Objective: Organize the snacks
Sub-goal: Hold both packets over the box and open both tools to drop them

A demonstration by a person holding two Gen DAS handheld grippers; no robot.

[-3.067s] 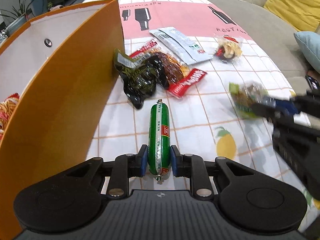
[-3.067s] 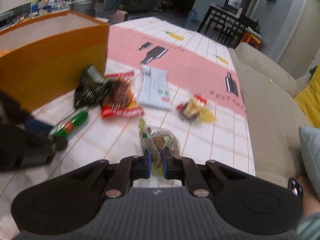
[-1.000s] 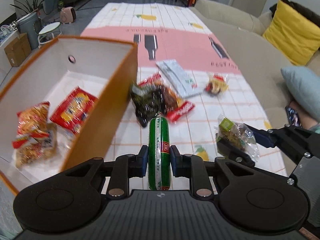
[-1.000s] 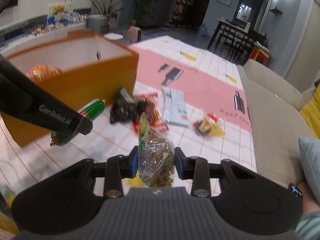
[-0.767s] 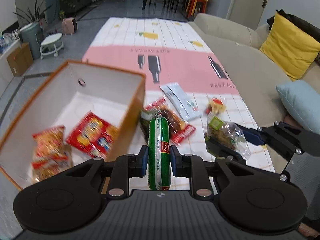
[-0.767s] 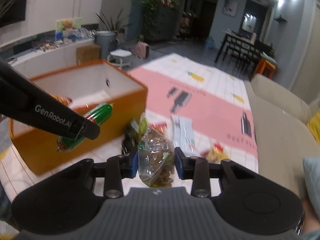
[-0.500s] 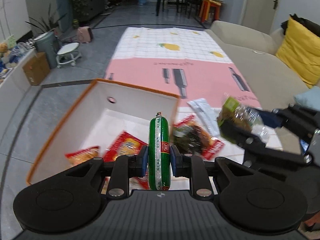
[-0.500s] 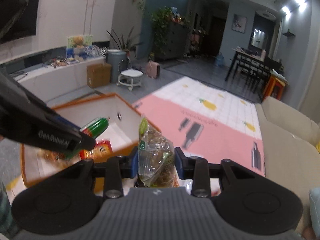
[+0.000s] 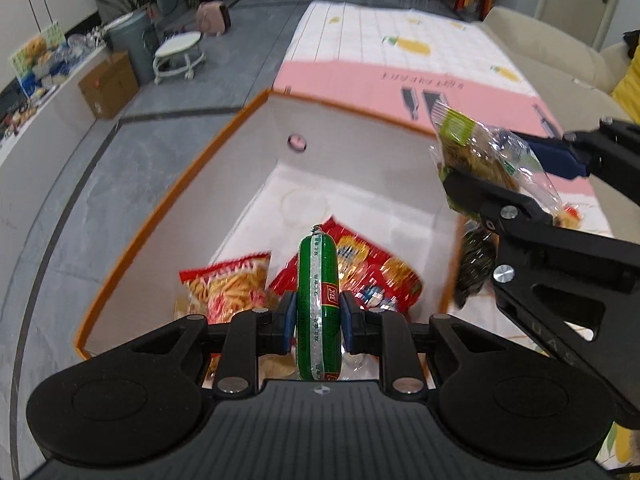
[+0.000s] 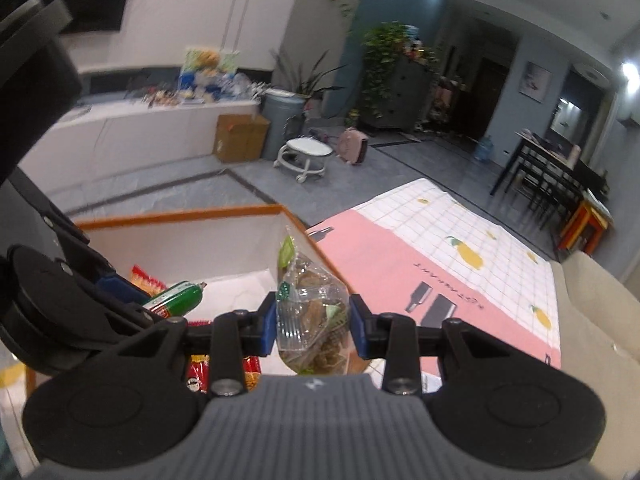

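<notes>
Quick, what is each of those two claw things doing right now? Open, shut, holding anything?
Left gripper: shut on the green sausage, above the orange box.
Right gripper: shut on the clear snack bag.

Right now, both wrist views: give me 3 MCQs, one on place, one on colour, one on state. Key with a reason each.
1. Where is the green sausage?
A. Lying on the tablecloth
B. Held over the open box
C. On the sofa

2. What colour is the box on its rim?
A. Orange
B. Blue
C. Black

3. What state is the right gripper in?
A. Open and empty
B. Shut on nothing
C. Shut on the clear snack bag

Key: 1 B, the left gripper clamps it with the box interior below. 2 A, the top edge is orange, the inside white. 3 C, both pads press the clear snack bag.
</notes>
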